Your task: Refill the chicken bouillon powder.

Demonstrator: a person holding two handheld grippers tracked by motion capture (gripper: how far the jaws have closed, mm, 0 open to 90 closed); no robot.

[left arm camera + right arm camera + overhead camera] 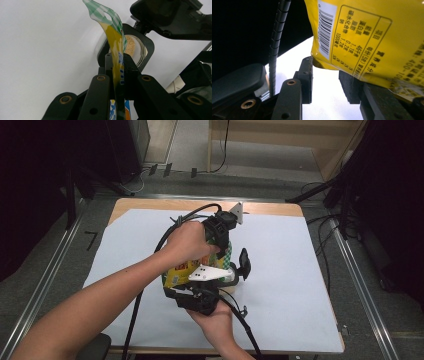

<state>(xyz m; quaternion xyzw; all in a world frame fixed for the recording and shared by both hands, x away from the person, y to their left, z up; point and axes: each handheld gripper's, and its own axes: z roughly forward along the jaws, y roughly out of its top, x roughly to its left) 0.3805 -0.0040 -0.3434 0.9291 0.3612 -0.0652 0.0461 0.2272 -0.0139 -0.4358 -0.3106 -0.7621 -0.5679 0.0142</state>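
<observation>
A yellow snack bag point(179, 273) with a green checked top hangs tilted over the table between both grippers. My left gripper point(117, 58) is shut on the flat upper edge of the yellow bag point(115, 42), and the checked end sticks out past its fingertips. In the high view the left gripper point(221, 245) comes at the bag from the far side. My right gripper point(328, 67) has the bag's bottom end point(367, 37) across its tips, touching both pads. It sits at the near side point(212, 275). A round container of tan grains point(131, 46) lies just beyond the checked end.
White paper point(295, 245) covers the wooden table point(270, 209). Black cables point(135, 315) trail from both grippers across the near left. Metal rails and dark equipment stand on both sides of the table.
</observation>
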